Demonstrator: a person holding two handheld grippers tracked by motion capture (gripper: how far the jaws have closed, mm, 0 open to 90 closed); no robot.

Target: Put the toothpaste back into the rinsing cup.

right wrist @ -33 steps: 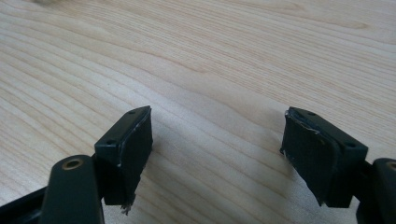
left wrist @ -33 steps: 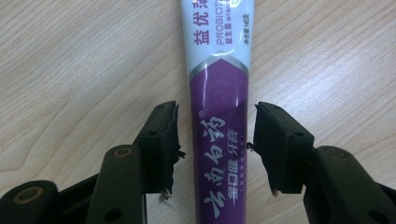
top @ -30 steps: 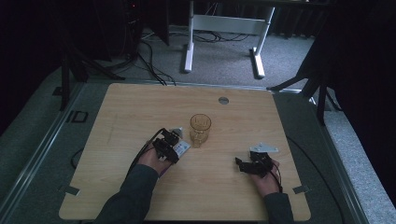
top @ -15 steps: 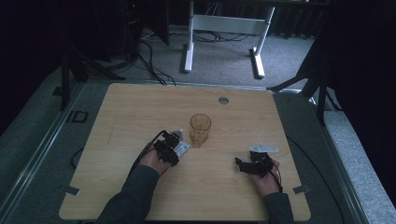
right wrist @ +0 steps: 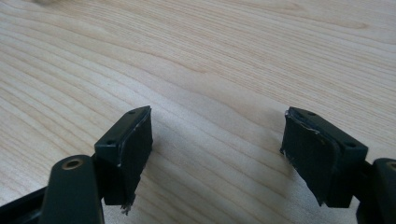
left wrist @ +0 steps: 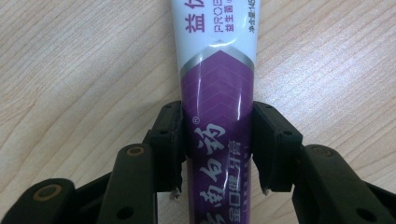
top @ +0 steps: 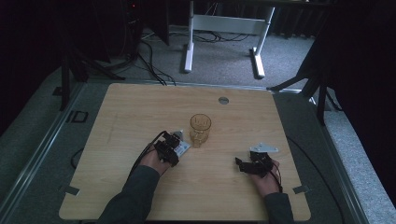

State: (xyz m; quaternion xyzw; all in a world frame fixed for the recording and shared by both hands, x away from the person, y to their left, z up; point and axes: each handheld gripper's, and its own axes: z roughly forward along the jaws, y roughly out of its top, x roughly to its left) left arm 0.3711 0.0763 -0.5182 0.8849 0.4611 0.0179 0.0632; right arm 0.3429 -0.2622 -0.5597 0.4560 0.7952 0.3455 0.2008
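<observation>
So the left gripper has just been closing its jaws and now both black pads sit flush against the sides of a toothpaste tube, pinching it around the purple section. The tube is lying flat on the wooden table, running from between the jaws straight up toward 12 o'clock in the left gripper view, purple at the gripper end and white with purple lettering farther out. From the high view, the left gripper is a bit left of the table's middle, and the white end of the tube pokes out toward 2 o'clock, ending just beside the foot of an amber drinking glass that stands upright near the center of the table. Can't tell if tube and glass actually touch. The right gripper hangs out at about 4 o'clock from the glass, well apart from it, and in its own view the right gripper has its jaws spread wide with just bare wood between them.
</observation>
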